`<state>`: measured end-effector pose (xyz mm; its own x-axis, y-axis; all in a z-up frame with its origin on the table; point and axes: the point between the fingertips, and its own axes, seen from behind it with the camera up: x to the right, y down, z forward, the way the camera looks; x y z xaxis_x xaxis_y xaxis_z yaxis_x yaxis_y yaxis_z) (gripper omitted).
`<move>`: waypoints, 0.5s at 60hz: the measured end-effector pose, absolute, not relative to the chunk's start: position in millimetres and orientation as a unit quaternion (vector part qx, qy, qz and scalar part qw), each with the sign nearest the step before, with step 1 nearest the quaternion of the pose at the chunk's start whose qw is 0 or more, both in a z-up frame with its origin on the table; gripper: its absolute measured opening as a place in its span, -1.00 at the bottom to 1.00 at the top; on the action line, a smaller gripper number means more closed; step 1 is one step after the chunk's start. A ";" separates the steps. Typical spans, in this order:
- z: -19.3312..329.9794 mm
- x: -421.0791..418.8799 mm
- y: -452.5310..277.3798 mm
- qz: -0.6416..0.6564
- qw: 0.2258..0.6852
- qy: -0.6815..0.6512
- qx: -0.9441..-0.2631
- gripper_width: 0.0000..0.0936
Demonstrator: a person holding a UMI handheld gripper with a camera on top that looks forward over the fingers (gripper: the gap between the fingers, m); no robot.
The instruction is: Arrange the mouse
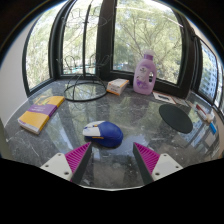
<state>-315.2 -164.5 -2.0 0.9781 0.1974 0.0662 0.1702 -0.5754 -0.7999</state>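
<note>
A blue and white computer mouse (103, 132) lies on the glossy marble table (130, 120), just ahead of my fingers and slightly toward the left one. My gripper (112, 158) is open, its two pink pads (78, 156) spread wide with only bare tabletop between them. Off to the right, beyond the right finger, a round dark mouse pad (176, 118) lies flat on the table.
A yellow book with a purple one on it (39, 115) lies at the left. A wire stand (82, 90), a small tan box (118, 87) and a pink bottle (146, 74) stand at the back by the windows. Small items (208, 118) sit far right.
</note>
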 end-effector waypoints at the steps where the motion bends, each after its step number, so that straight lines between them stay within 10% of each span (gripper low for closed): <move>1: -3.4 -316.5 -160.7 0.013 0.449 -0.106 -0.887 0.84; 30: -8.2 -324.0 -58.8 -0.002 0.456 -0.128 -0.881 0.80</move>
